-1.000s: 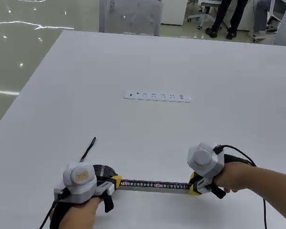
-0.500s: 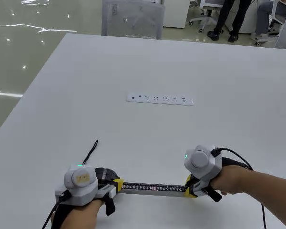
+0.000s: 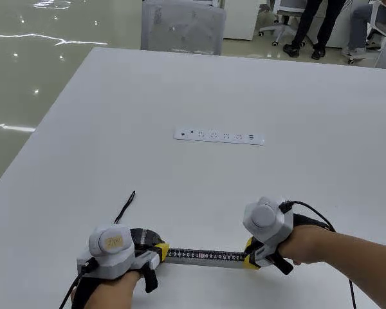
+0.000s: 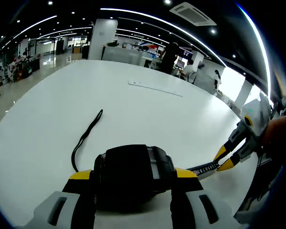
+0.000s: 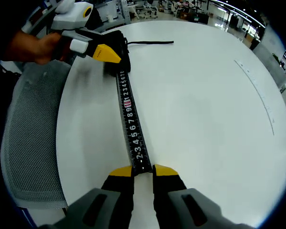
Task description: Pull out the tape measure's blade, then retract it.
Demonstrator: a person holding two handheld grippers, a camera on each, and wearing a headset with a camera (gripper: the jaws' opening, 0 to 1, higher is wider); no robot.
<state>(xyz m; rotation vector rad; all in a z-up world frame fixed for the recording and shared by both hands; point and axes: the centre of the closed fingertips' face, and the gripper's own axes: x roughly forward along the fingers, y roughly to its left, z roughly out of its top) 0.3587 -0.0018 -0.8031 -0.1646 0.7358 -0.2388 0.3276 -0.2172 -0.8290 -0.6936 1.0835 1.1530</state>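
Black case sat clamped in your left gripper; right of it, your right gripper pinched the straight, numbered blade.

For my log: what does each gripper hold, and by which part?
The left gripper clamps the tape measure's black case; right gripper pinches the blade by its free end.

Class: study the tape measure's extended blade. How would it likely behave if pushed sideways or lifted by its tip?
The blade lies straight between the case and the right tool, so it probably holds its line when lifted. It looks thin and narrow, so a sideways push would likely flex or buckle it.
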